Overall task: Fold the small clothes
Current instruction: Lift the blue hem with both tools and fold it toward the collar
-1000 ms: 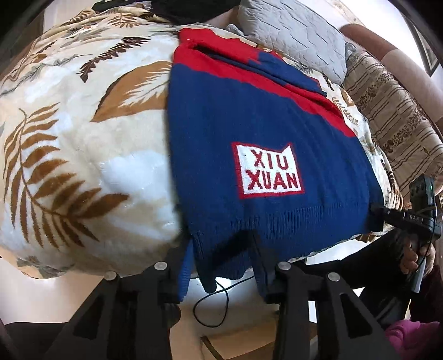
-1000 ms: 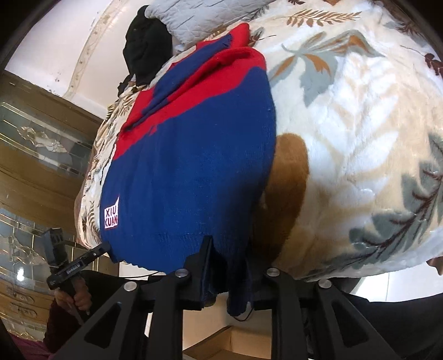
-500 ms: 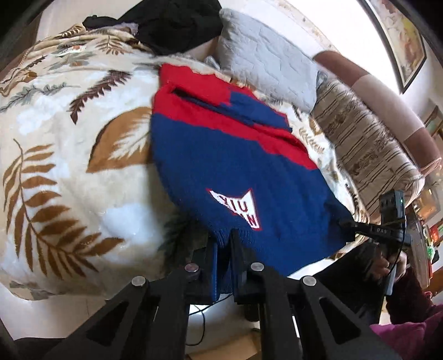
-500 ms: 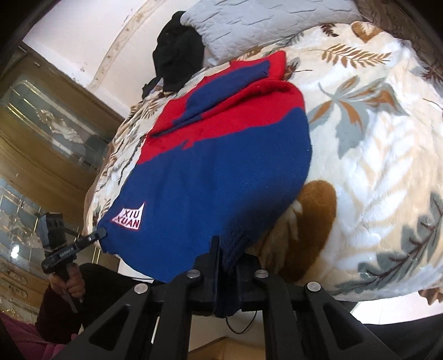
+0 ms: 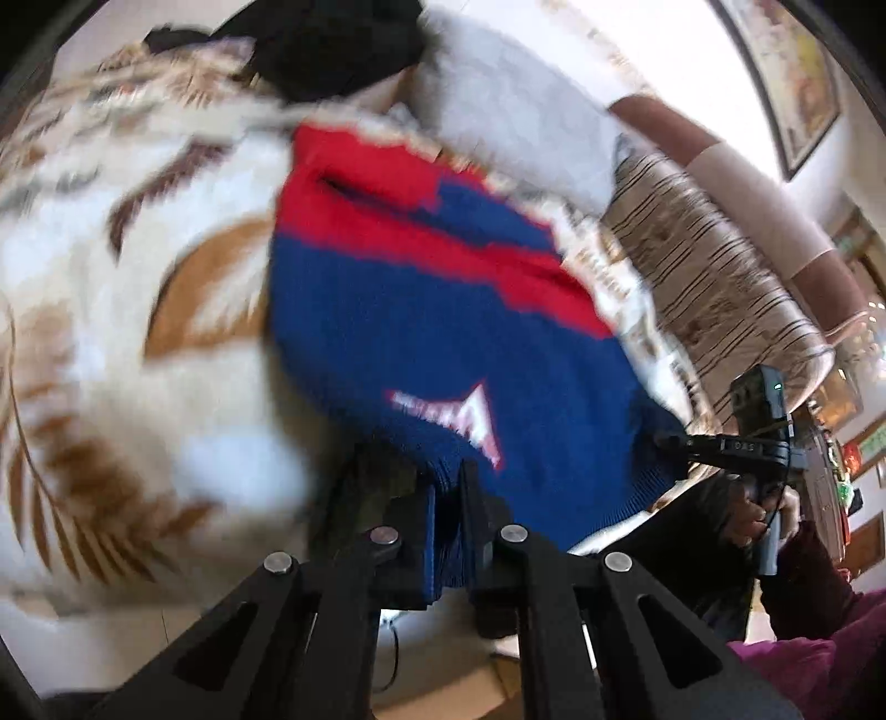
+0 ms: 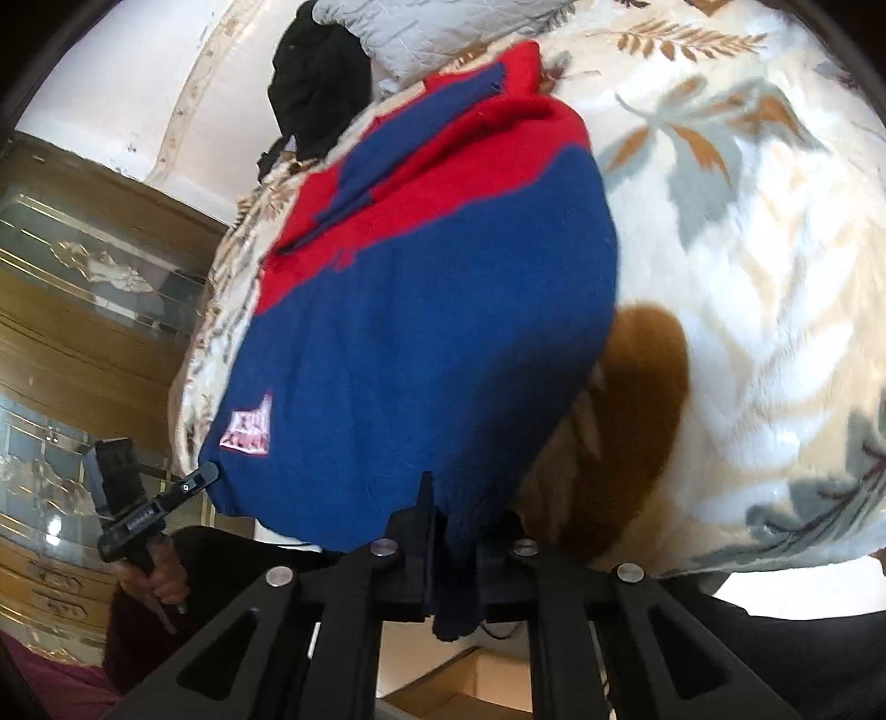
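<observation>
Blanket [image 5: 111,310] blurred; sweater [image 5: 421,332] hem hidden in left claw [image 5: 449,531].

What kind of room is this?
Probably a bedroom. A sweater lies on a bed with a fluffy leaf-print blanket, a grey quilted pillow sits at the far end, and a wooden cabinet with glass doors stands beside it.

Open blanket [image 5: 111,310] lies clear left of the sweater [image 5: 421,332], and again to its right in the right wrist view. Far side obstructed: grey pillow [image 5: 520,127], black garment [image 5: 338,44]. Striped cushion [image 5: 703,277] crowds the right edge.
</observation>
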A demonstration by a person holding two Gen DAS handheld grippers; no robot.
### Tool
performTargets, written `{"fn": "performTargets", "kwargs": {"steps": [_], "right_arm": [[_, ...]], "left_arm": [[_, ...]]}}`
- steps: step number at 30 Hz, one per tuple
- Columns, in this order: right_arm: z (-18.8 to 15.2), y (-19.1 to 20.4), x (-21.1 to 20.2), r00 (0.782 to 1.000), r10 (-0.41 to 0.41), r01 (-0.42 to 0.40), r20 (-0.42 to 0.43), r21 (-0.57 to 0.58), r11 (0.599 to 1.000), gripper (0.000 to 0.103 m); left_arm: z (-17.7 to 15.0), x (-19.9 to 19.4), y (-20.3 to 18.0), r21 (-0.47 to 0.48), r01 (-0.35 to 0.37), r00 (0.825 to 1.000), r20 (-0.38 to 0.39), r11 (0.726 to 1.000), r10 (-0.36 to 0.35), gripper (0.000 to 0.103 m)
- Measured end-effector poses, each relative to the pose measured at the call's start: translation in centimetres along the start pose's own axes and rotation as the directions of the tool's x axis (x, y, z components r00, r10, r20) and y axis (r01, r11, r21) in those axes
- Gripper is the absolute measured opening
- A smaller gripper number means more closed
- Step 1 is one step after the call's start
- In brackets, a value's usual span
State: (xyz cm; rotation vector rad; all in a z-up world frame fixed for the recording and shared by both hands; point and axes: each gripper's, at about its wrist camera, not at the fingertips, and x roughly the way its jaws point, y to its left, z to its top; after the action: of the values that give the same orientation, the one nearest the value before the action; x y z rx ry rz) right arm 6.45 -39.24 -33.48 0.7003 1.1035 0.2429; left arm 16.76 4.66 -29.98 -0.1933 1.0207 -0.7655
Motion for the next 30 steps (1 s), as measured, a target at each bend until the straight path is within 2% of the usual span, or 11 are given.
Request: {"fn": "performTargets", "kwargs": {"steps": [3, 7, 11, 15, 19, 22, 25, 27, 30], "right_arm": [[2.1, 1.7, -1.6, 0.998, 0.03, -0.028, 0.047, -0.031, 0.999, 0.01], [6.3, 3.1, -3.4, 0.992, 0.058, -0.053, 0.115, -0.046, 0.998, 0.01], [13.0, 4.2, -4.1, 0.981, 0.058, -0.051, 0.185, -0.046, 0.998, 0.01], [20.6, 4.0, -3.6, 0.964, 0.045, -0.035, 0.261, -0.041, 0.999, 0.01], [29.1, 3.1, -0.1, 0.952, 0.031, -0.036, 0.303, 0.013, 0.999, 0.01], [34.7, 1.0, 4.5, 0.956, 0.008, -0.034, 0.292, 0.084, 0.996, 0.01], [37.3, -1.8, 9.0, 0.963, -0.013, -0.025, 0.268, 0.136, 0.99, 0.01], [37.9, -4.3, 11.1, 0.97, 0.019, -0.071, 0.241, 0.208, 0.976, 0.014], [38.2, -7.4, 11.6, 0.95, 0.098, -0.189, 0.296, 0.297, 0.936, 0.019]], "left_arm": [[3.3, -1.4, 0.0, 0.005, 0.031, 0.998, 0.062, 1.0, -0.032, 0.007], [10.0, -2.5, 0.1, 0.028, 0.057, 0.987, 0.149, 0.998, -0.06, 0.007], [17.0, -2.1, 0.5, 0.045, 0.048, 0.98, 0.193, 0.998, -0.056, 0.007], [24.4, 1.1, 1.9, 0.047, 0.023, 0.977, 0.213, 0.999, -0.032, 0.007], [30.8, 7.5, 4.4, -0.02, -0.04, 0.982, 0.186, 0.999, 0.043, 0.007], [33.0, 12.8, 6.5, -0.071, -0.09, 0.984, 0.147, 0.993, 0.1, 0.007], [33.3, 16.8, 9.2, -0.138, -0.14, 0.983, 0.096, 0.98, 0.154, 0.007], [32.8, 18.3, 10.6, -0.174, -0.137, 0.985, 0.082, 0.975, 0.153, 0.007], [32.3, 18.6, 11.7, -0.204, -0.113, 0.987, 0.091, 0.972, 0.134, 0.01]]}}
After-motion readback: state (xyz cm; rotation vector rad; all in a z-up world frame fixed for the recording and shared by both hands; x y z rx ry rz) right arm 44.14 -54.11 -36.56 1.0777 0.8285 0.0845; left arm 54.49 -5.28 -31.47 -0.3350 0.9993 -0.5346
